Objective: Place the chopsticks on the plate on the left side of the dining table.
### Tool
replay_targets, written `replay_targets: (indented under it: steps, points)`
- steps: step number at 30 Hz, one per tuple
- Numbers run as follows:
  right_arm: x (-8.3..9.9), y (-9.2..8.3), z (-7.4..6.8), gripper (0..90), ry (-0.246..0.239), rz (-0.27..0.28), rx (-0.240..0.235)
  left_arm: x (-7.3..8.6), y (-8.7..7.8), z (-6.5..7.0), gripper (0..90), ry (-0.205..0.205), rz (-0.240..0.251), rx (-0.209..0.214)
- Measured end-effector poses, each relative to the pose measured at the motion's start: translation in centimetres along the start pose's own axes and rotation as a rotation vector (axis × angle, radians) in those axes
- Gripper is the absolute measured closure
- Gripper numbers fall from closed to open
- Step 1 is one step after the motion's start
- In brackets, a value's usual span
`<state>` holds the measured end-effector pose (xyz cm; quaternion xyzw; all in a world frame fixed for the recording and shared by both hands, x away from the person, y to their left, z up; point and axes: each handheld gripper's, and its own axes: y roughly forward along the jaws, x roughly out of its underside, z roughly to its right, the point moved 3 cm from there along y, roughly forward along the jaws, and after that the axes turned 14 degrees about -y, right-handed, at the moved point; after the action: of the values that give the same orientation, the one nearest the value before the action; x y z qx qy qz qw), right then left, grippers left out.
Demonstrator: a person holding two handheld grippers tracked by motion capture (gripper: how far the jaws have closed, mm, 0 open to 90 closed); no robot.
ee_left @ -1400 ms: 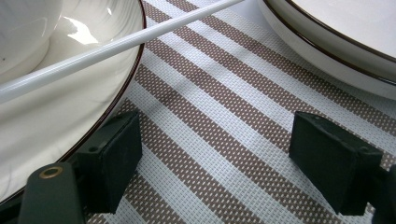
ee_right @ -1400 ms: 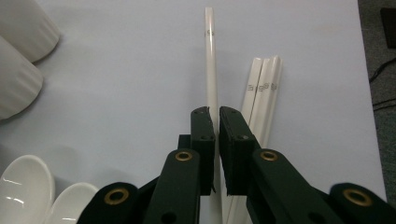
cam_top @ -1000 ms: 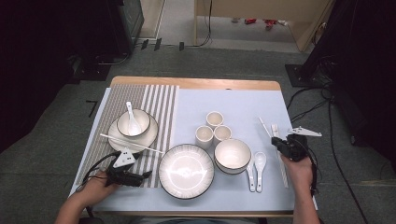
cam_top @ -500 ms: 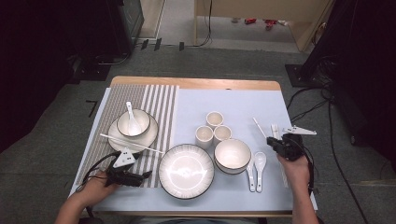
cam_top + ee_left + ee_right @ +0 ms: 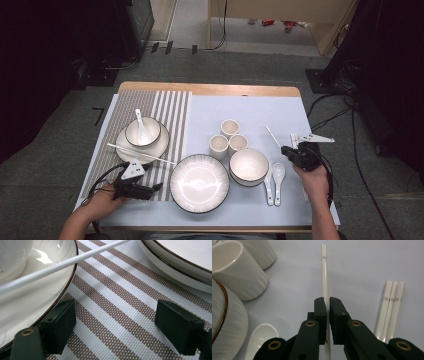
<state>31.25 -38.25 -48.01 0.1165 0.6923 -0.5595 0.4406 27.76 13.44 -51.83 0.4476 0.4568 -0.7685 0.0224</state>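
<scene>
My right gripper point(image 5: 328, 307) is shut on a white chopstick point(image 5: 324, 277), which sticks out ahead of the closed jaws over the pale blue mat. In the high view this gripper point(image 5: 286, 149) is right of the big bowl point(image 5: 248, 166), and the chopstick point(image 5: 272, 134) points up and left. My left gripper point(image 5: 156, 188) rests low on the striped placemat point(image 5: 170, 110), open with nothing between its pads point(image 5: 115, 322). Just ahead of it another chopstick point(image 5: 62, 265) lies across the rim of a white plate point(image 5: 37, 302).
A bowl with a spoon point(image 5: 142, 131) sits on that plate point(image 5: 161, 147). A large plate point(image 5: 199, 183) lies front centre. Three cups point(image 5: 230, 128) stand behind the big bowl, and two spoons point(image 5: 277, 172) lie beside it. Three more chopsticks point(image 5: 392, 312) lie to the right.
My right gripper has shifted slightly to the left with the chopstick in it. The left gripper has stayed put.
</scene>
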Motion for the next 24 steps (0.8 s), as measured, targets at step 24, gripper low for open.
replay_targets:
  steps: [24]
  points:
    - [-2.0,0.0,-1.5,85.2,-0.051,0.019,-0.046,0.0,0.0,0.0,17.5,0.0,0.0,0.0]
